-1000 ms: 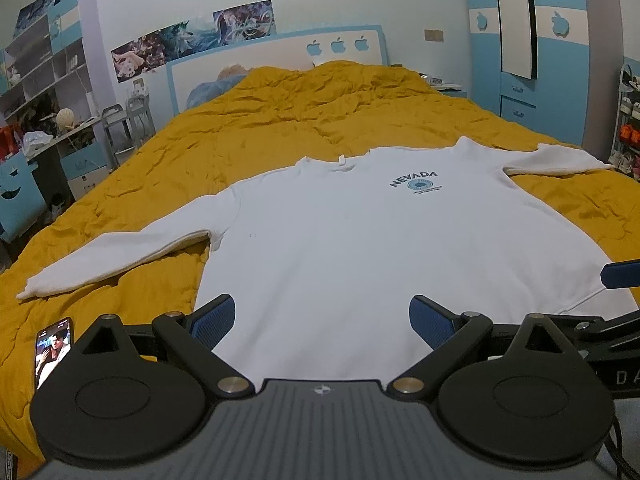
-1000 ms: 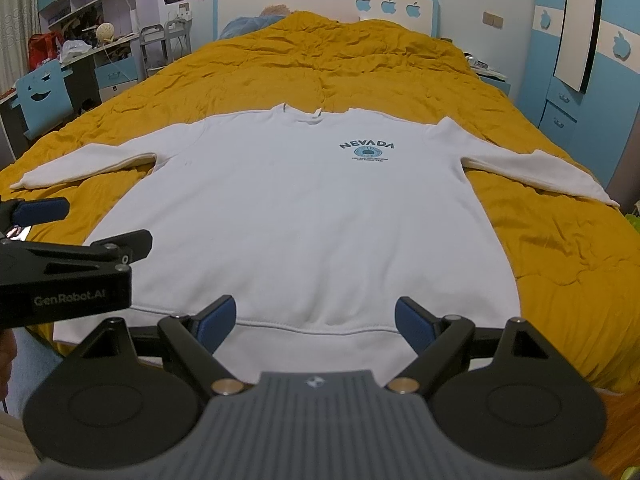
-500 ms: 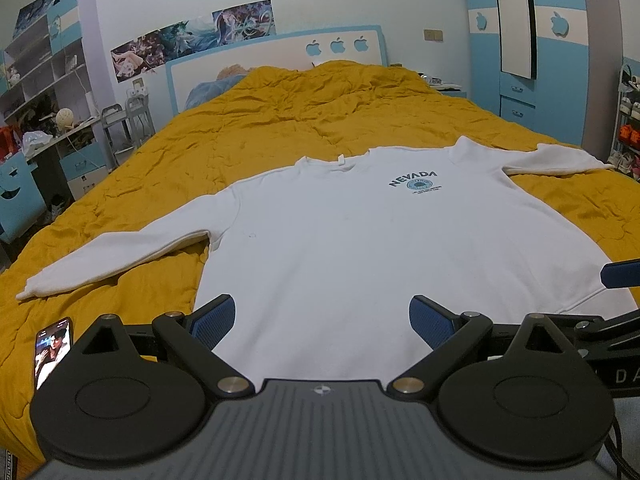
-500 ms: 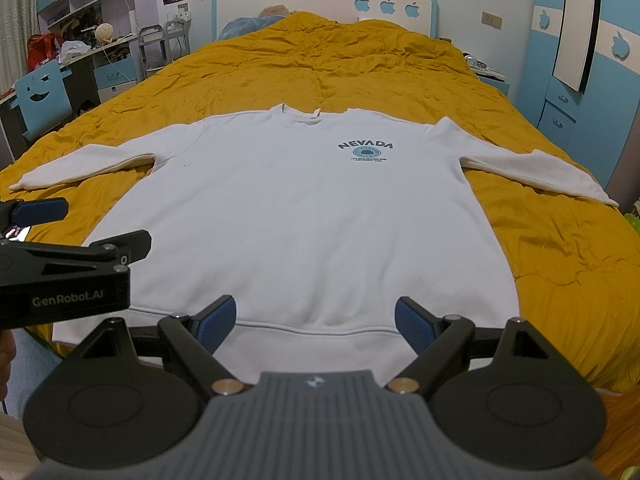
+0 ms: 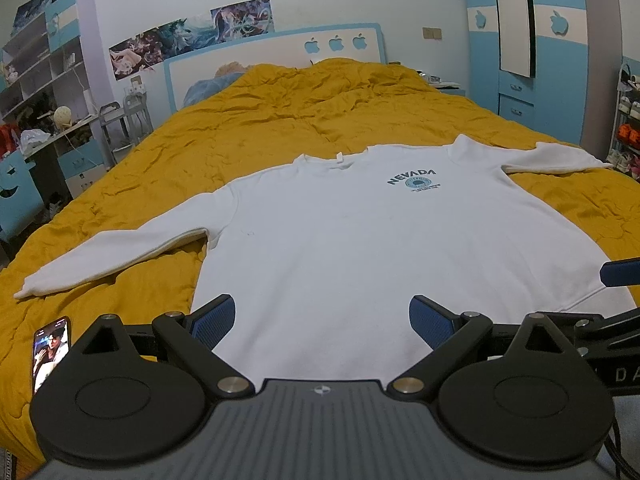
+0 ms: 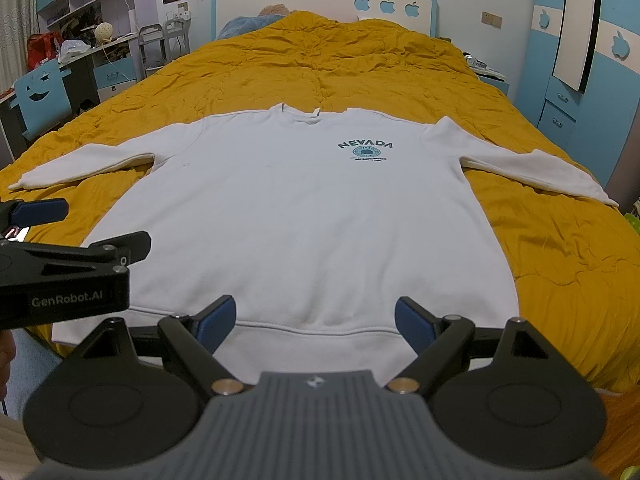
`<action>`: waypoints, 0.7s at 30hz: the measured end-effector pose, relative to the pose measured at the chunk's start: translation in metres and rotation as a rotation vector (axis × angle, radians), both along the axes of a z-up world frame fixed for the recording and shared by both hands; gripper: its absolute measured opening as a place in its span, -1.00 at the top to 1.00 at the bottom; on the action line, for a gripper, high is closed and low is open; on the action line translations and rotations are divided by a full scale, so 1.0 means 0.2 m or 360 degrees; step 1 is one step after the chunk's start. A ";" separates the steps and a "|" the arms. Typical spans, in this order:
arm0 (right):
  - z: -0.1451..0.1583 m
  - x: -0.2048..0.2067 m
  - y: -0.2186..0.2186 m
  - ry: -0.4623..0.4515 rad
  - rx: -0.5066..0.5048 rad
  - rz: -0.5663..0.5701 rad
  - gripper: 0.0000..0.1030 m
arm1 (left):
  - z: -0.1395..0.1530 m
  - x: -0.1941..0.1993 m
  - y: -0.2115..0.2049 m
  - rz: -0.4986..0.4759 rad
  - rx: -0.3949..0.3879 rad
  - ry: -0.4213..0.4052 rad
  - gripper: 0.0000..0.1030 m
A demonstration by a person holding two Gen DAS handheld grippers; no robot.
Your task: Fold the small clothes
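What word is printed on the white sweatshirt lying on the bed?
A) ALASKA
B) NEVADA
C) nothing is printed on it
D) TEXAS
B: the sweatshirt, spread flat on the orange bedspread, shows the dark letters NEVADA above a small round emblem on its chest.

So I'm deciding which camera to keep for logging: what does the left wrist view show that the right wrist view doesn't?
Only the left wrist view shows the lit phone lying on the bedspread. Only the right wrist view shows the blue chair and the sweatshirt's whole hem band. Both show the white sweatshirt spread flat, sleeves out, on the orange bedspread, and an open claw, left and right, holding nothing.
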State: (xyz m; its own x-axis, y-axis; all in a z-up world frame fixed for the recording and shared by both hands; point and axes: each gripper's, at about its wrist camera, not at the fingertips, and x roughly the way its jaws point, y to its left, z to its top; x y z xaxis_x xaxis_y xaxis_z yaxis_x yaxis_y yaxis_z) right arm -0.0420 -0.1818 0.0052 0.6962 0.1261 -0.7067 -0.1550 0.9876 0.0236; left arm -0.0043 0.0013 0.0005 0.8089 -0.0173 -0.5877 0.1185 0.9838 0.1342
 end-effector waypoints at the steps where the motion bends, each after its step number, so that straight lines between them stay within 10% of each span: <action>1: 0.00 0.00 0.00 0.0000 0.0000 -0.0001 -0.60 | 0.00 0.00 0.00 -0.0004 -0.0002 0.0003 -1.00; 21: 0.01 0.18 -0.09 -0.0230 0.0091 -0.0016 -0.60 | 0.04 0.21 0.07 0.0041 -0.0069 -0.0021 -1.00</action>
State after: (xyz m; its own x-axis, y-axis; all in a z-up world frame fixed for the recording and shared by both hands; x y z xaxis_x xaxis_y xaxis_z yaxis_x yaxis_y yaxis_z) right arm -0.0062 -0.1997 0.0069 0.7914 0.1560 -0.5911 -0.1511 0.9868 0.0582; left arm 0.0372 0.0154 0.0091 0.8171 -0.0215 -0.5761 0.0915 0.9915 0.0929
